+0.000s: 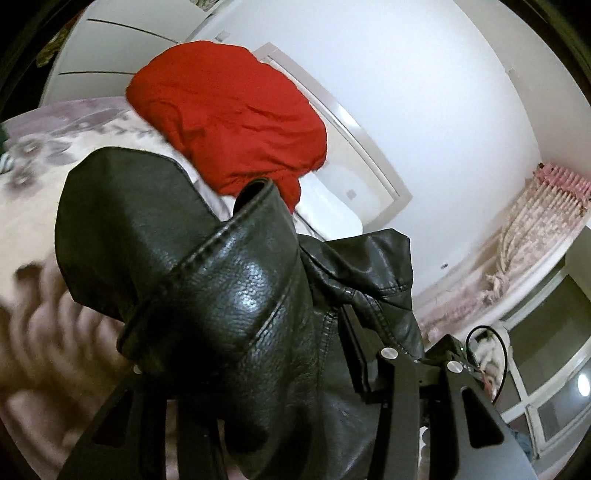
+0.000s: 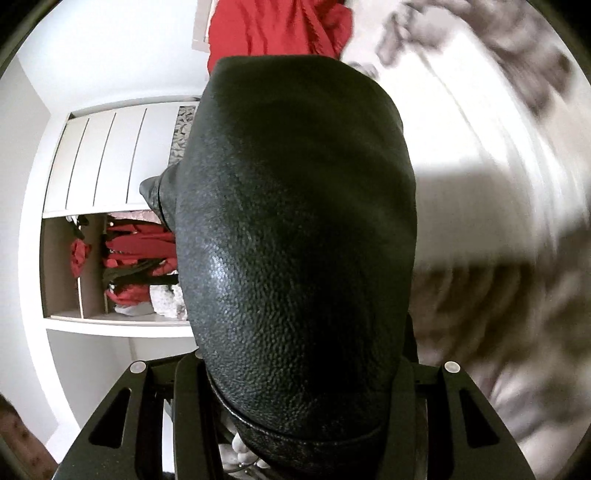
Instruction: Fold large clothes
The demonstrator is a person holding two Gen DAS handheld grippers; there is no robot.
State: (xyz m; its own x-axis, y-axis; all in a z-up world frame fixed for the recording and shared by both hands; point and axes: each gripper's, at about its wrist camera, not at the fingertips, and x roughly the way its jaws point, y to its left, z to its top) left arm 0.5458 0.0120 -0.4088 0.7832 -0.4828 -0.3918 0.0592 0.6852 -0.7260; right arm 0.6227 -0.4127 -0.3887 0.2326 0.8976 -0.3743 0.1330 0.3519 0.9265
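Observation:
A black leather jacket fills the middle of the left wrist view, bunched and lifted off the bed. My left gripper is shut on it, its fingertips hidden under the leather. In the right wrist view the same jacket drapes over my right gripper, which is shut on its hem; the fingertips are covered. A red garment lies crumpled on the bed behind the jacket and also shows at the top of the right wrist view.
The bed has a pale floral cover, blurred by motion. An open wardrobe with red clothes stands at left. Pink curtains and a window are at right.

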